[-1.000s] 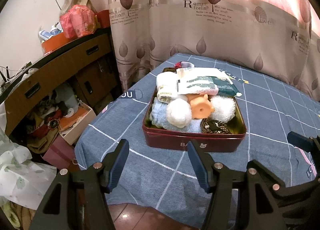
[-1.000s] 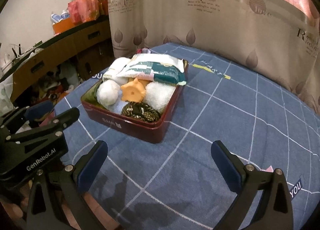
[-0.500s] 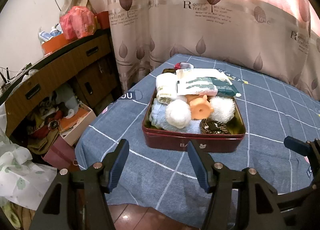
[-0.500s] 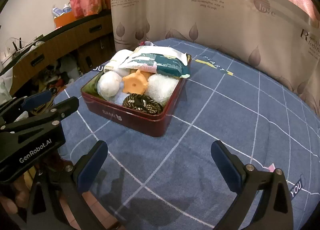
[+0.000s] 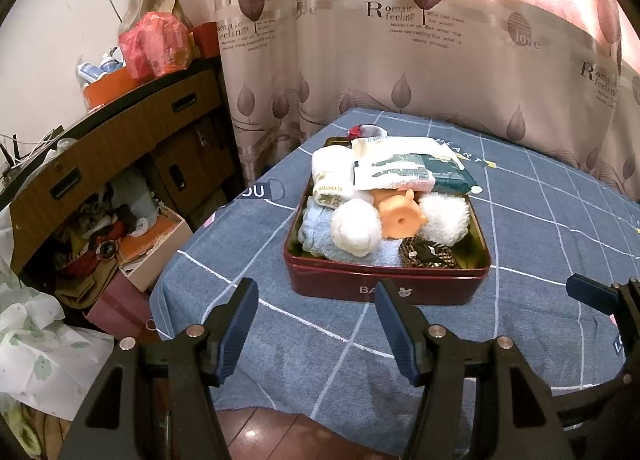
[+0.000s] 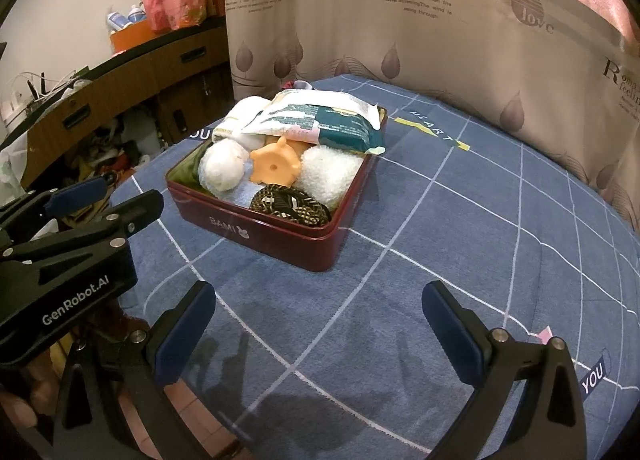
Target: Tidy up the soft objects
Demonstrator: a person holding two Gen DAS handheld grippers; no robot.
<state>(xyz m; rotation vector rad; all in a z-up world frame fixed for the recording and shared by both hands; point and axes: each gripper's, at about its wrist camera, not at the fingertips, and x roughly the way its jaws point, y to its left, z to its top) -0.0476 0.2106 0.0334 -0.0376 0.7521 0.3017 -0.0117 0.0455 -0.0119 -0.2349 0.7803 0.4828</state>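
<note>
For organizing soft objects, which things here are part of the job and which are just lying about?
Job:
- red tin
- wipes pack
- rolled white towel
- white ball
- orange toy
- fluffy white cloth
- patterned pouch
- light blue cloth

Lying about:
- curtain
- wooden cabinet
- red plastic bag
- blue checked cloth

I see bare blue cloth on the tabletop (image 6: 460,227) between my jaws and the red tin (image 6: 280,230), so that approach is clear. The tin is heaped above its rim. The curtain (image 6: 440,39) hangs close behind; a cluttered cabinet (image 5: 120,147) crowds the left.
</note>
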